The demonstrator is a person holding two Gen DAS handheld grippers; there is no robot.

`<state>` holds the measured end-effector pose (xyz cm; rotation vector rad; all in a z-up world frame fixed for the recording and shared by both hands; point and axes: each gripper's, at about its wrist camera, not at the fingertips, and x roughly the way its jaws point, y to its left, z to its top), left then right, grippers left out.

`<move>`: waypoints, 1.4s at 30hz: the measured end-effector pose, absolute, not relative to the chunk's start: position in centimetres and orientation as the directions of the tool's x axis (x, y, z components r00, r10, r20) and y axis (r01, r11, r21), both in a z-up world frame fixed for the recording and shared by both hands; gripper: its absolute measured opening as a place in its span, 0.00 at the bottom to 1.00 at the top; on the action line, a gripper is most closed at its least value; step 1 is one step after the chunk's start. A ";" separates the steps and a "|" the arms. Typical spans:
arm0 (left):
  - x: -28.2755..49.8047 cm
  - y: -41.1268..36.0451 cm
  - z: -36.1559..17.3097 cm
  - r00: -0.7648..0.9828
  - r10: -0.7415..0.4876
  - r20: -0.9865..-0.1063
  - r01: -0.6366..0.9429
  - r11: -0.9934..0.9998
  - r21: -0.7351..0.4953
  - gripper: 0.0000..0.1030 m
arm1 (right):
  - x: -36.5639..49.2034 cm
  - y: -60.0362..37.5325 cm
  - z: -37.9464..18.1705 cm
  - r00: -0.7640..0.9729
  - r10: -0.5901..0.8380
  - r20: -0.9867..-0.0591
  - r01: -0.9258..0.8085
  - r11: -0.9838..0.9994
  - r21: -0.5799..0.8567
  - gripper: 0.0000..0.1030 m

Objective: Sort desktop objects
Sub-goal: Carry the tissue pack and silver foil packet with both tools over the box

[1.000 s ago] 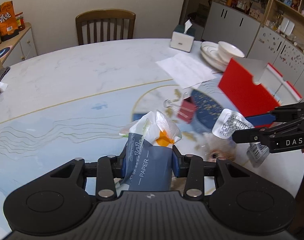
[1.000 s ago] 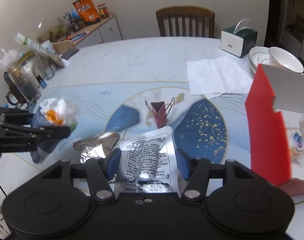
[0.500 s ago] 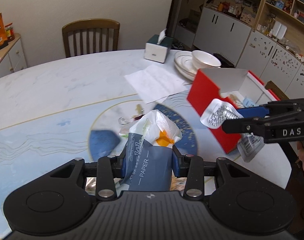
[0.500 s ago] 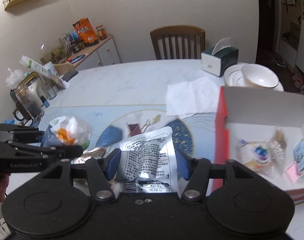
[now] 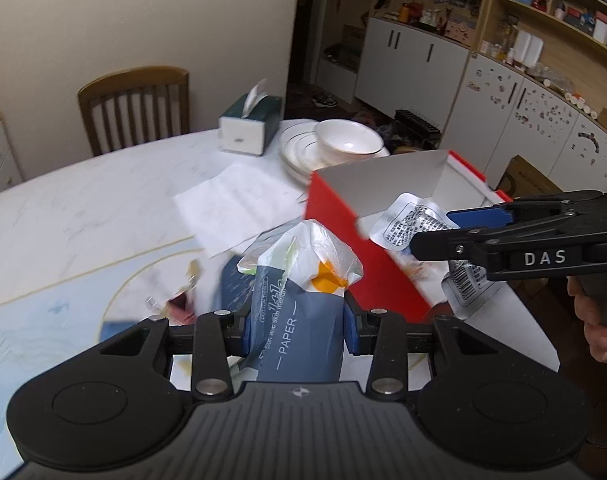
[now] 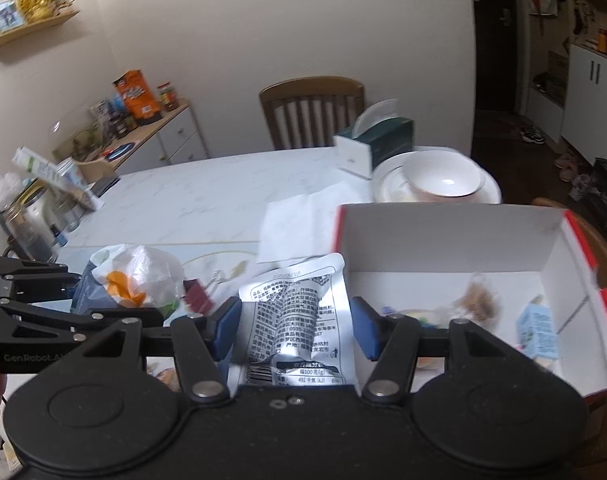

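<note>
Left gripper (image 5: 297,330) clamped on soft blue tissue pack (image 5: 299,340), crinkled clear plastic with orange scrap at top, held above table (image 5: 83,216) beside red box (image 5: 343,240). Right gripper (image 6: 293,330) gripped creased silver foil pouch (image 6: 299,316), printed black text, at box's near left corner. Right view alone showed white box interior (image 6: 443,240): small blue carton (image 6: 537,330), blurred packets. Left view alone showed box's red outer wall, wall cabinets (image 5: 523,120). Both showed glossy white bowl (image 6: 443,180) on plates, tissue box (image 5: 249,130), wooden slatted chair (image 5: 135,106), flat paper sheet (image 5: 231,208), marble-look tabletop.
</note>
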<state>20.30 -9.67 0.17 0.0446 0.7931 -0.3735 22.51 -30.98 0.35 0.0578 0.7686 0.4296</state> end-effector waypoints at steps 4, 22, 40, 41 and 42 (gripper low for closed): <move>21.2 -12.6 0.6 0.638 -0.328 -0.697 0.382 0.920 -0.084 0.37 | 23.0 -33.4 0.5 0.664 0.370 -0.650 -0.323 0.926 0.198 0.56; 25.7 -24.6 -0.7 0.586 -0.367 -0.722 0.535 0.845 0.005 0.37 | 26.1 -43.0 -1.8 0.708 0.215 -0.673 -0.157 0.977 0.146 0.56; 29.4 -30.3 -5.1 0.510 -0.287 -0.811 0.600 0.794 0.096 0.38 | 29.7 -45.3 -5.9 0.655 0.196 -0.730 -0.148 0.980 0.131 0.56; 29.5 -30.4 -5.4 0.506 -0.281 -0.815 0.602 0.792 0.100 0.38 | 29.9 -45.3 -6.1 0.650 0.199 -0.733 -0.151 0.980 0.132 0.56; 29.7 -30.5 -5.6 0.503 -0.277 -0.819 0.603 0.791 0.103 0.38 | 30.1 -45.3 -6.3 0.645 0.200 -0.738 -0.153 0.979 0.132 0.56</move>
